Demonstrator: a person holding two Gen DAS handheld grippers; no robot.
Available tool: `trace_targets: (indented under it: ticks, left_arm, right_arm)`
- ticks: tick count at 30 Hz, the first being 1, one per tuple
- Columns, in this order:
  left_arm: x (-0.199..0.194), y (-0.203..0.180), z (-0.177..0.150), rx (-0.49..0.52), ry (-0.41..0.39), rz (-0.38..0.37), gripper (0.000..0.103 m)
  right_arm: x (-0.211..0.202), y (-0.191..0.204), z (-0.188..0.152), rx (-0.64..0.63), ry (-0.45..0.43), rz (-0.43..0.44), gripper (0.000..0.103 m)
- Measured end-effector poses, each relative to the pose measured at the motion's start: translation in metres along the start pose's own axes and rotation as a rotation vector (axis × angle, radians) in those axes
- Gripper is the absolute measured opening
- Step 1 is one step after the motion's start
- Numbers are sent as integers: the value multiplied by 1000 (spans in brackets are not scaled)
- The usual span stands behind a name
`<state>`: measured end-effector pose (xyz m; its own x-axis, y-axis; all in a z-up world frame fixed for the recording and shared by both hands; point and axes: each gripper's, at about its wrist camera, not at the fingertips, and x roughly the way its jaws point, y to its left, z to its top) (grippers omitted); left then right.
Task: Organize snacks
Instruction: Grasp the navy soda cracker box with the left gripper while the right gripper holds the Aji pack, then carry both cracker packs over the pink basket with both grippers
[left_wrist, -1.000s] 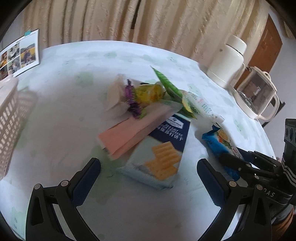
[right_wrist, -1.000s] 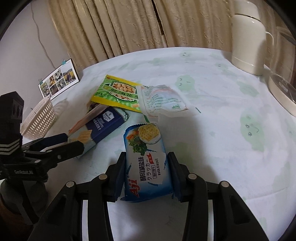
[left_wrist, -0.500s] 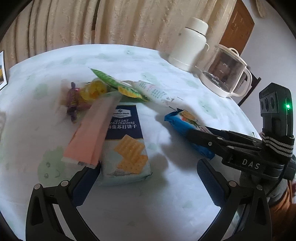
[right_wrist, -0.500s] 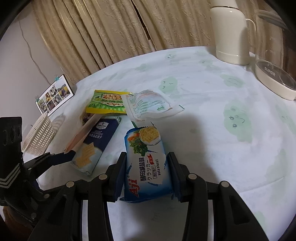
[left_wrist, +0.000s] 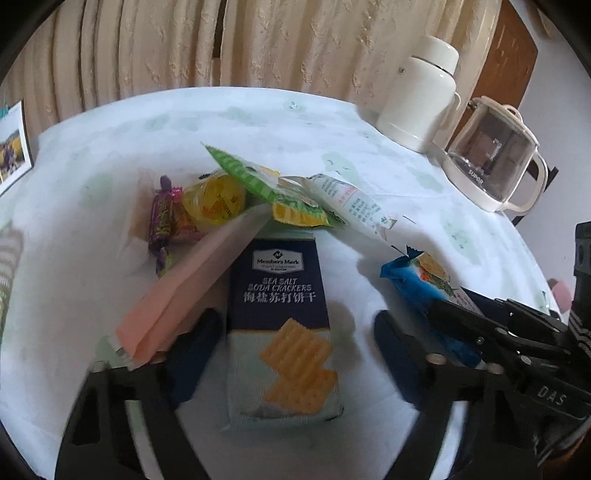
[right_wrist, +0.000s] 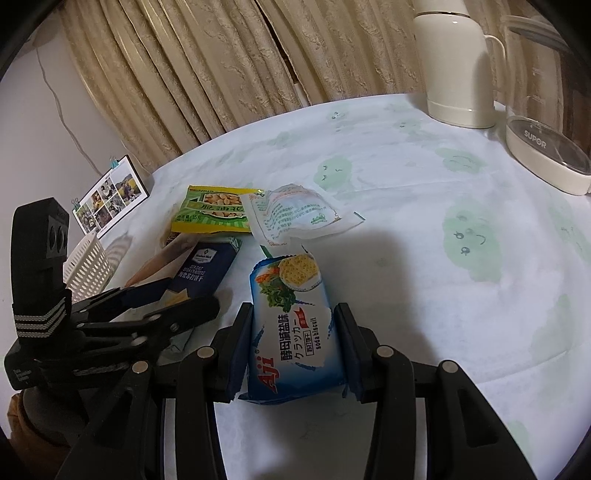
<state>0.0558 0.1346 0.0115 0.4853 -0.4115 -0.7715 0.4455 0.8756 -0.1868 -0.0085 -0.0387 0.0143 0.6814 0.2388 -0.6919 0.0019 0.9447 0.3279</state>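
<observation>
Blue biscuit pack clamped between right hand-held gripper fingers.

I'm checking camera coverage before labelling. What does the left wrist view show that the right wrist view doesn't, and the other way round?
Only the left wrist view shows the purple candy and the yellow jelly cup, both behind the pink packet.

Only the right wrist view shows the white basket, and the front of the green peanut bag.

Both show the sea salt cracker pack between the open left tool fingers, the blue biscuit pack clamped in the right tool, the white thermos and the glass kettle.
</observation>
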Motion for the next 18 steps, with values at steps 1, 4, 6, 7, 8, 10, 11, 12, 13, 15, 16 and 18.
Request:
trace_targets:
  ticks: [1, 4, 6, 7, 8, 10, 11, 12, 13, 15, 16, 18]
  left_arm:
    - [1, -1, 0, 1, 0, 15, 70]
    - [0, -2, -1, -3, -5, 32, 56]
    - [-2, -2, -2, -9, -5, 22, 52]
    - [-3, -2, -3, -17, -3, 8, 52]
    - [-5, -3, -5, -21, -3, -3, 52]
    - [-9, -5, -10, -20, -5, -17, 51]
    - [-12, -6, -13, -19, -6, -25, 51]
    - [-14, -6, -15, -21, -5, -33, 51]
    - [-16, -7, -17, -24, -5, -39, 51]
    - [-22, -7, -22, -30, -12, -39, 51]
    - [-26, -6, -23, -35, -17, -35, 51]
    - [-32, -3, -26, -47, -30, -32, 51]
  right_arm:
    - [0, 0, 0, 0, 0, 1, 41]
    - [0, 0, 0, 2, 0, 1, 41]
    - [0, 0, 1, 5, -1, 4, 41]
    - [0, 0, 1, 7, -1, 5, 41]
    - [0, 0, 1, 8, -3, 6, 41]
    - [-1, 0, 1, 8, -6, 7, 41]
    - [-1, 0, 1, 9, -10, 10, 41]
    - [-2, 0, 1, 8, -13, 12, 41]
    - [-2, 0, 2, 9, -15, 15, 41]
    - [-3, 0, 2, 6, -24, 21, 41]
    - [-4, -1, 2, 4, -27, 25, 41]
    - [-6, 1, 2, -3, -37, 32, 41]
